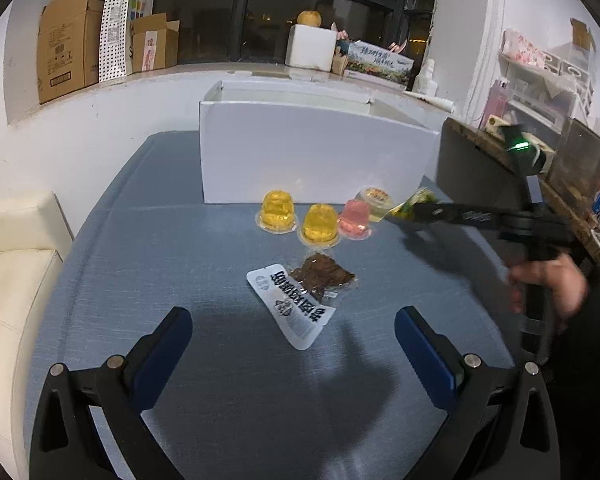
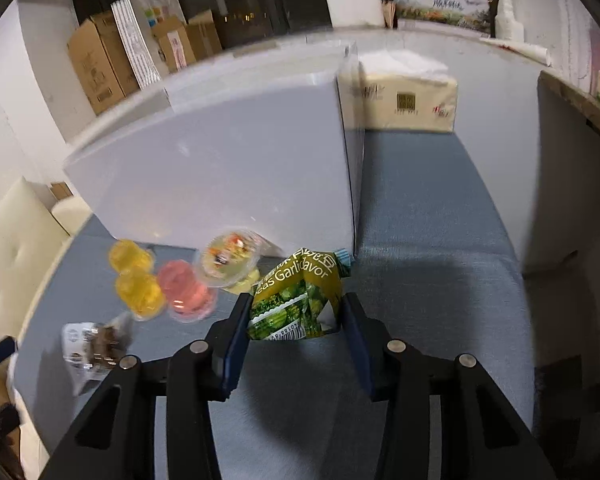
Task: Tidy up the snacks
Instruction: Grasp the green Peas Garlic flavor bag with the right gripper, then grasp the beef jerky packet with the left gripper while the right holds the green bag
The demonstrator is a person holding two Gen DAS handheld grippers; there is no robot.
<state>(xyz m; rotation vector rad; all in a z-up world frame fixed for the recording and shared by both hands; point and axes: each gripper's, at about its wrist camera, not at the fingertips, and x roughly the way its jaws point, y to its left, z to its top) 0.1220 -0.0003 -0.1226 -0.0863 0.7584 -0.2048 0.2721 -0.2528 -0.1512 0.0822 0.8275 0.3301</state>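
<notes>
Because the green pea packet (image 2: 300, 300) lies at the right end of the snack row, near the white box (image 2: 228, 160), the right hand-held gripper (image 2: 296, 316) has narrowed onto it, pads pressing its crumpled sides, probably for a lift into that box. Above the worktop (image 1: 180, 260), the left hand-held gripper (image 1: 294, 328) hovers wide and empty near the jerky packets (image 1: 300, 296).

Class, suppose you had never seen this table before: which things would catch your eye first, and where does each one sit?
The green snack packet stands out first, crumpled between the right gripper's blue pads near the white box's corner. Next come the bright jelly cups, two yellow and one pink, lined up before the box. Nearer the open left gripper lie a white packet and a brown one.
</notes>
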